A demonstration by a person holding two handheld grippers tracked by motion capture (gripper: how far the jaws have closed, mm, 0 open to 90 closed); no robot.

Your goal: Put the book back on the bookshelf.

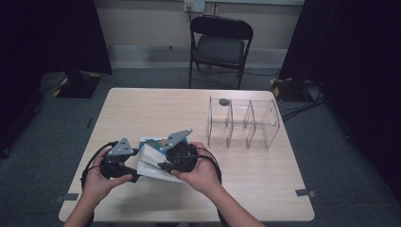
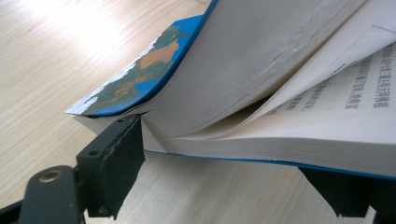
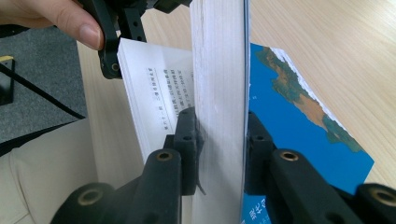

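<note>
A paperback with a blue map cover [image 3: 303, 121] lies open on the wooden table [image 1: 156, 109], near its front edge. My right gripper [image 3: 220, 116] is shut on a thick wad of pages [image 3: 219, 70] together with the front cover and holds it upright, away from the printed page [image 3: 159, 102] below. My left gripper [image 2: 224, 154] stands wide at the book's lower block [image 2: 280, 140]. Its left pad [image 2: 119, 156] touches the book's corner, and its other jaw sits under the bottom cover. In the high view both grippers, left [image 1: 135, 164] and right [image 1: 160, 155], meet at the book [image 1: 151, 166].
A clear acrylic rack [image 1: 243, 124] with upright dividers stands at the table's right. A small dark object [image 1: 223, 101] lies just behind it. A black folding chair [image 1: 220, 45] stands beyond the far edge. Bare wood stretches across the back left.
</note>
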